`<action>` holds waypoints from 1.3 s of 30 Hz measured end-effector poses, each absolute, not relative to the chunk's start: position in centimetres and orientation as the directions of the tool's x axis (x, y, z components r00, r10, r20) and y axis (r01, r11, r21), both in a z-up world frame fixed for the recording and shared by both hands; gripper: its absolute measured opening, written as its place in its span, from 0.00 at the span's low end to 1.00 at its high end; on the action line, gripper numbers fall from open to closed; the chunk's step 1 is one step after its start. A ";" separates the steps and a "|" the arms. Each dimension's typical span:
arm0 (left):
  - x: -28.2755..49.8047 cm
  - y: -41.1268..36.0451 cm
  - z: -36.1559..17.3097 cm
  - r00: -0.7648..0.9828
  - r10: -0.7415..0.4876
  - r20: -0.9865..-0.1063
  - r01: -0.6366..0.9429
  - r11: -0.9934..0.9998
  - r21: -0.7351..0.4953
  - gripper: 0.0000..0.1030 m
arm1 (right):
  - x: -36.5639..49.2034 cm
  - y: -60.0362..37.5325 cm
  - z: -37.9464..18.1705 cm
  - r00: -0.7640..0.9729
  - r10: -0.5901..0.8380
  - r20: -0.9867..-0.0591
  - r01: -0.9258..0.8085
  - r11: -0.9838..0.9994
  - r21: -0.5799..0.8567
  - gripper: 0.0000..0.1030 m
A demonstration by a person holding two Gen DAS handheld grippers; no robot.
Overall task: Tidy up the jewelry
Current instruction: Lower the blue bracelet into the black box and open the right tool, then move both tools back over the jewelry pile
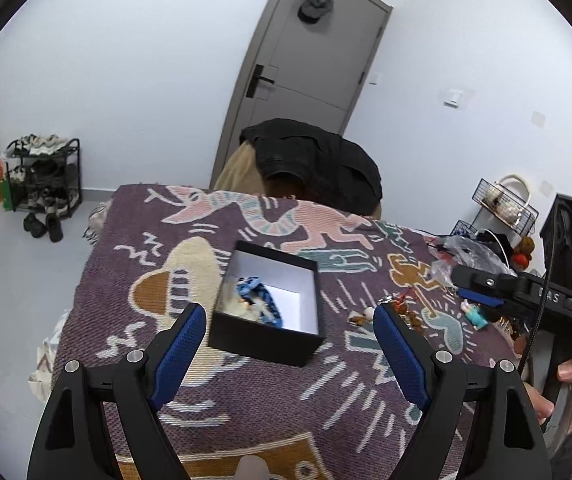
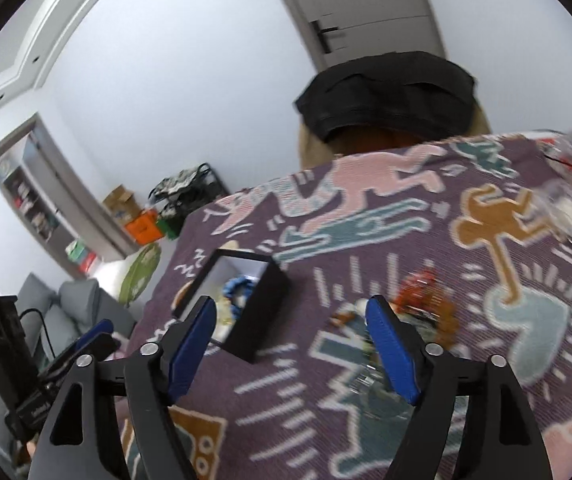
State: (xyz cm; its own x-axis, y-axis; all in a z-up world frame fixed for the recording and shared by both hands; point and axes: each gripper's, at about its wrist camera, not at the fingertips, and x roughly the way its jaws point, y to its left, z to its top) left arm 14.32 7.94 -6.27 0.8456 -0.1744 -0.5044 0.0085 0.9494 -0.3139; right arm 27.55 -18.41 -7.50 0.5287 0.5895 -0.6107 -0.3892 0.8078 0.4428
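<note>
An open black box (image 1: 267, 312) with a white lining sits on the patterned purple blanket (image 1: 246, 392); a blue beaded piece (image 1: 257, 294) and pale items lie inside. It also shows in the right wrist view (image 2: 254, 312), ahead and left. My left gripper (image 1: 288, 320) is open and empty, just in front of the box. Loose orange-red jewelry (image 2: 422, 286) lies on the blanket just beyond my right gripper (image 2: 290, 312), which is open and empty. The right gripper also shows at the right edge of the left wrist view (image 1: 482, 292).
A small teal figurine (image 1: 476, 314) and a crumpled plastic bag (image 1: 466, 256) lie at the blanket's right side. A chair draped with a black jacket (image 1: 314, 160) stands behind the table. A shoe rack (image 1: 44, 176) stands far left by the wall.
</note>
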 end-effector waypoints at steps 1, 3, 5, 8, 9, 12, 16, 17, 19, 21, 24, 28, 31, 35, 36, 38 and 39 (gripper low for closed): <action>14.4 7.6 -6.2 0.846 -0.176 -0.504 0.012 0.950 -0.311 0.84 | 27.5 -19.2 -7.6 0.527 0.592 -0.609 -0.378 0.806 0.456 0.86; 14.5 7.0 -6.0 0.844 -0.182 -0.504 0.021 0.951 -0.309 0.84 | 27.3 -20.6 -8.0 0.517 0.610 -0.601 -0.363 0.792 0.491 0.87; 14.6 6.4 -5.8 0.839 -0.196 -0.507 0.036 0.951 -0.308 0.84 | 27.2 -21.9 -8.4 0.501 0.626 -0.598 -0.341 0.778 0.528 0.87; 14.8 5.3 -5.6 0.827 -0.212 -0.520 0.055 0.952 -0.301 0.84 | 26.5 -23.1 -8.8 0.507 0.621 -0.598 -0.323 0.780 0.536 0.87; 15.0 5.0 -5.5 0.824 -0.218 -0.524 0.062 0.952 -0.299 0.84 | 26.3 -23.5 -9.0 0.509 0.619 -0.598 -0.319 0.781 0.536 0.87; 15.1 3.9 -5.5 0.814 -0.237 -0.530 0.083 0.951 -0.298 0.84 | 25.5 -24.7 -9.3 0.521 0.614 -0.592 -0.304 0.782 0.544 0.88; 15.8 2.2 -5.5 0.799 -0.247 -0.548 0.099 0.953 -0.285 0.84 | 24.8 -26.2 -9.9 0.539 0.599 -0.592 -0.284 0.791 0.541 0.88; 16.1 1.8 -5.5 0.794 -0.258 -0.551 0.109 0.951 -0.288 0.84 | 24.7 -26.6 -10.1 0.548 0.585 -0.597 -0.273 0.800 0.534 0.87; 16.5 0.8 -5.7 0.779 -0.286 -0.558 0.140 0.947 -0.290 0.84 | 24.6 -27.2 -10.4 0.561 0.570 -0.601 -0.259 0.810 0.526 0.87; 17.0 -0.3 -5.8 0.765 -0.297 -0.571 0.162 0.947 -0.276 0.84 | 24.6 -27.8 -10.9 0.566 0.556 -0.609 -0.242 0.818 0.522 0.87; 17.9 -1.4 -6.2 0.746 -0.317 -0.585 0.184 0.943 -0.276 0.84 | 24.7 -28.5 -11.5 0.571 0.549 -0.610 -0.219 0.818 0.531 0.79; 19.0 -2.7 -6.5 0.735 -0.319 -0.598 0.196 0.945 -0.262 0.78 | 24.9 -29.2 -12.3 0.555 0.557 -0.618 -0.198 0.810 0.552 0.65; 20.1 -3.7 -6.9 0.712 -0.341 -0.614 0.218 0.938 -0.268 0.73 | 25.1 -29.5 -12.9 0.548 0.566 -0.616 -0.183 0.800 0.571 0.64; 21.3 -4.7 -7.9 0.678 -0.359 -0.641 0.234 0.933 -0.275 0.63 | 26.0 -28.9 -14.0 0.510 0.590 -0.626 -0.177 0.784 0.594 0.51; 21.5 -4.9 -8.1 0.674 -0.360 -0.645 0.237 0.932 -0.273 0.63 | 26.3 -28.5 -14.2 0.500 0.589 -0.634 -0.178 0.787 0.591 0.51; 22.0 -5.1 -8.6 0.665 -0.361 -0.654 0.243 0.932 -0.268 0.60 | 27.0 -27.7 -14.8 0.479 0.593 -0.647 -0.180 0.788 0.589 0.48; 22.3 -5.0 -8.9 0.658 -0.363 -0.660 0.239 0.932 -0.274 0.58 | 27.3 -27.4 -15.1 0.468 0.601 -0.648 -0.180 0.782 0.596 0.46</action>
State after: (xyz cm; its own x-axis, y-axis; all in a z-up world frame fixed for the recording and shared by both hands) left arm 22.27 -4.98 -8.91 0.6579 -0.3625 -0.6601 0.2387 0.9317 -0.2737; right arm 27.33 -27.35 -15.09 0.4681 0.6012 -0.6477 -0.1797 0.7824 0.5963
